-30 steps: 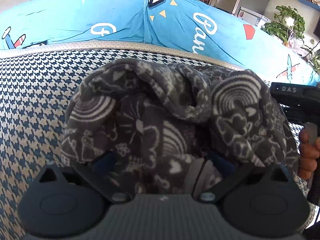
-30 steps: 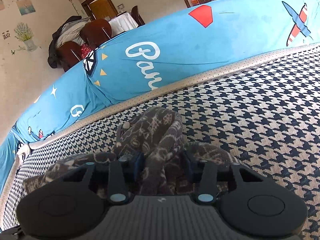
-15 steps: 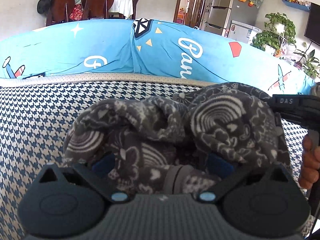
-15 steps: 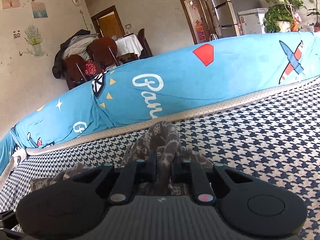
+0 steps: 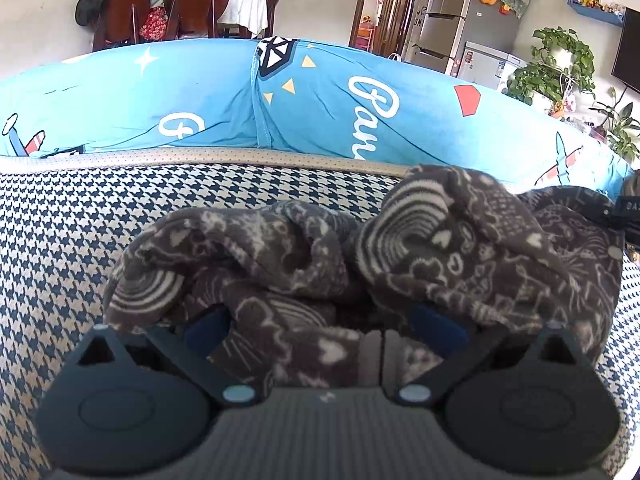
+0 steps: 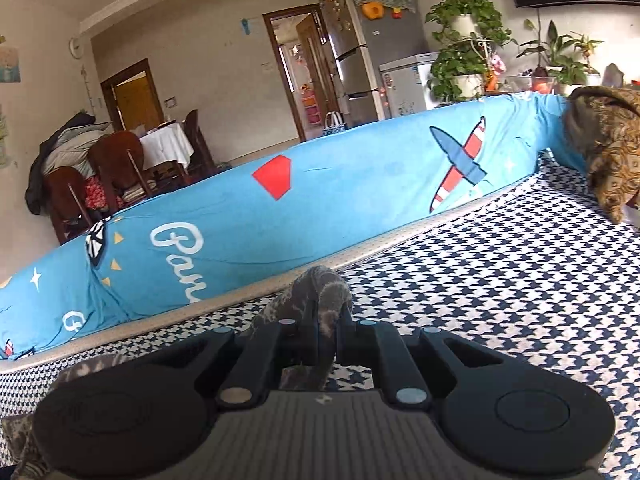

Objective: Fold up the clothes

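Note:
A dark grey fleece garment (image 5: 460,248) with white doodle prints lies bunched on the houndstooth sofa cover (image 5: 80,240). My left gripper (image 5: 320,328) is open, its blue pads (image 5: 208,328) spread wide, and cloth is heaped between and over the fingers. In the right wrist view my right gripper (image 6: 320,336) is shut on a raised fold of the same garment (image 6: 320,292), which sticks up past the fingertips. More of the garment trails off at the lower left (image 6: 92,364). A black part of the right gripper's body (image 5: 624,208) shows at the right edge of the left wrist view.
A long blue printed bolster (image 5: 320,104) runs along the far edge of the sofa cover. A brown patterned cloth (image 6: 608,152) hangs at the right end. Behind stand wooden chairs (image 5: 160,12), a fridge (image 6: 352,60) and potted plants (image 6: 460,52).
The right gripper's fingers have come together on the garment fold and lifted it. The bunched garment has shifted to the right in the left wrist view. The left gripper's fingers stay spread.

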